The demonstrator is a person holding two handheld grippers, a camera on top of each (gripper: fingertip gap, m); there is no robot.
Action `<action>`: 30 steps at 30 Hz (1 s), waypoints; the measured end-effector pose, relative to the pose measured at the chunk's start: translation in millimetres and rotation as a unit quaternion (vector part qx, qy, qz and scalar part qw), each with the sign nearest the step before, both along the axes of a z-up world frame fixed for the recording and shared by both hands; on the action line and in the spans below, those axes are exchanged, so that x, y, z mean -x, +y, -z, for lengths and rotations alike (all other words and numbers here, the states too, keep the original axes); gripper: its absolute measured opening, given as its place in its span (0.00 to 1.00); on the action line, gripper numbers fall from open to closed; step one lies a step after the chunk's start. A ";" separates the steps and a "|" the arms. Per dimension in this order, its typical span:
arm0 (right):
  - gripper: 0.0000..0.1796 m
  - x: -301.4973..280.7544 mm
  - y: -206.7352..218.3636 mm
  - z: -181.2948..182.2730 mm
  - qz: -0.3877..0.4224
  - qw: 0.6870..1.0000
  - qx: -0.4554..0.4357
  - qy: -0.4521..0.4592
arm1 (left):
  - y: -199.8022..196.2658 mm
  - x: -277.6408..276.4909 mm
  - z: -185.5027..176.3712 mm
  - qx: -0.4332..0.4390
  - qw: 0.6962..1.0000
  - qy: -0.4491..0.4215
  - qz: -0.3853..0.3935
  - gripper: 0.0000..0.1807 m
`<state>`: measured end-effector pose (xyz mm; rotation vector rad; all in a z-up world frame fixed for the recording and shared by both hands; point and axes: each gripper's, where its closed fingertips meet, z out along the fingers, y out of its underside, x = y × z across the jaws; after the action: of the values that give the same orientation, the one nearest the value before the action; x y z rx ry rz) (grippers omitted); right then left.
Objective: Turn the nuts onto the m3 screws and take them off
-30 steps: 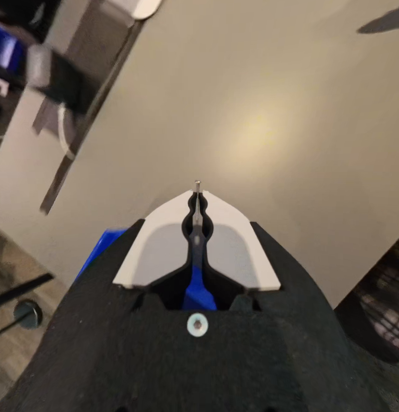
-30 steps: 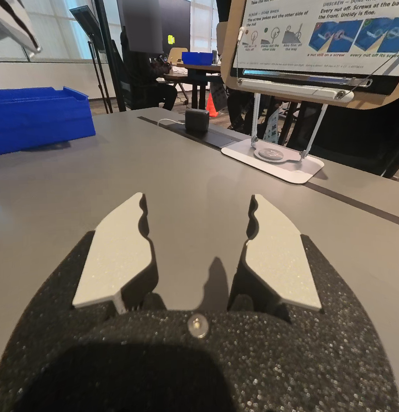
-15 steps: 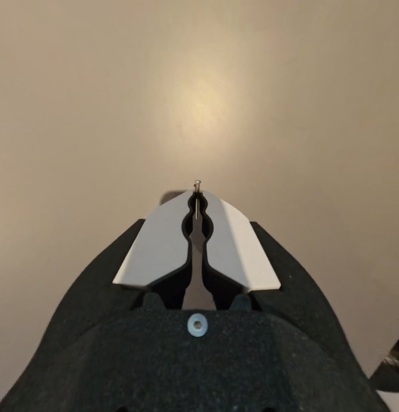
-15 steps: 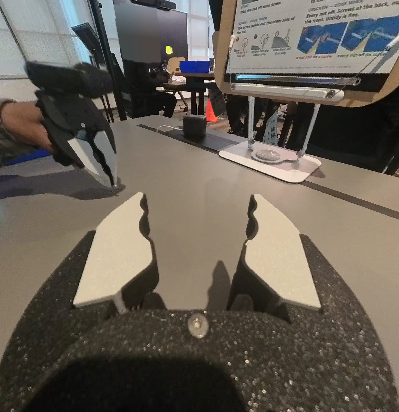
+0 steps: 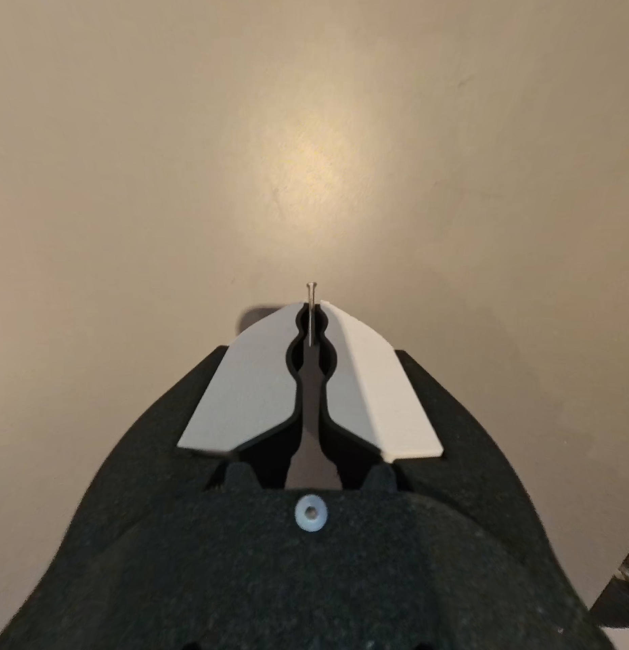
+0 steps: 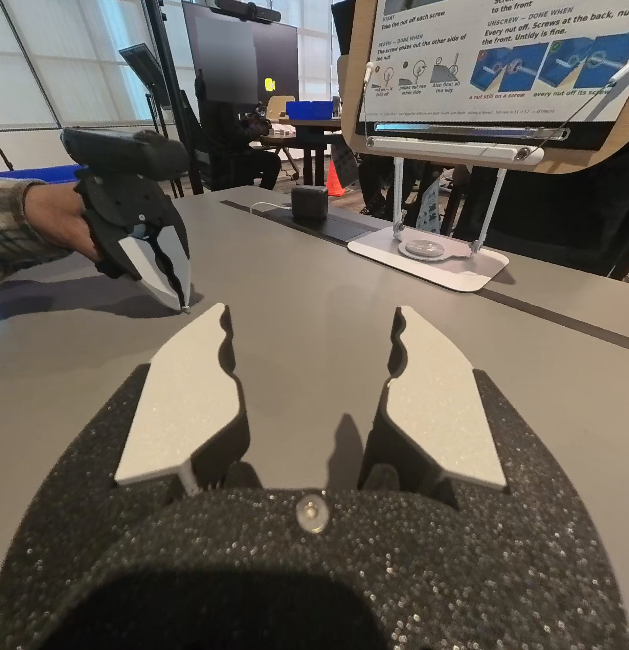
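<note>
1. Left gripper (image 5: 311, 305): fingers pinched tight on an M3 screw (image 5: 311, 293), head poking past the tips, pointing down at the grey table (image 6: 306, 274); screw tip at or just above the surface near the right gripper, can't tell which.
2. Right gripper (image 6: 311, 316): fingers spread wide, nothing between, low over table.
3. Beyond: white stand base (image 6: 429, 258) w/ instruction board (image 6: 481, 70); black cube (image 6: 309, 207) on dark strip; orange cone (image 6: 335, 179).
4. No nut visible.
</note>
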<state>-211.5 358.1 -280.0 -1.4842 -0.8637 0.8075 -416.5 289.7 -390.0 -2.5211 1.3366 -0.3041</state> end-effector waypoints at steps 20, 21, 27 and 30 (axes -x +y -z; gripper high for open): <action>0.49 2.2 0.4 8.4 0.003 1.000 0.005 -0.014 | -69.6 129.9 -191.1 -0.211 0.960 -0.126 -0.136 0.29; 0.49 1.6 1.4 9.0 0.006 1.000 0.005 -0.016 | -83.8 152.0 -199.0 -0.224 0.955 -0.122 -0.155 0.31; 0.49 -5.4 8.1 -11.3 0.037 0.999 -0.015 -0.016 | -168.9 272.2 -183.7 -0.233 0.940 -0.066 -0.241 0.30; 0.49 -2.3 9.4 -17.8 0.046 0.999 -0.011 -0.016 | -194.3 304.9 -154.0 -0.207 0.943 -0.057 -0.253 0.30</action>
<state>-209.3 367.5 -262.2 -1.5108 -0.8198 0.7054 -721.4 95.4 -236.0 -2.3292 0.5903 -0.0494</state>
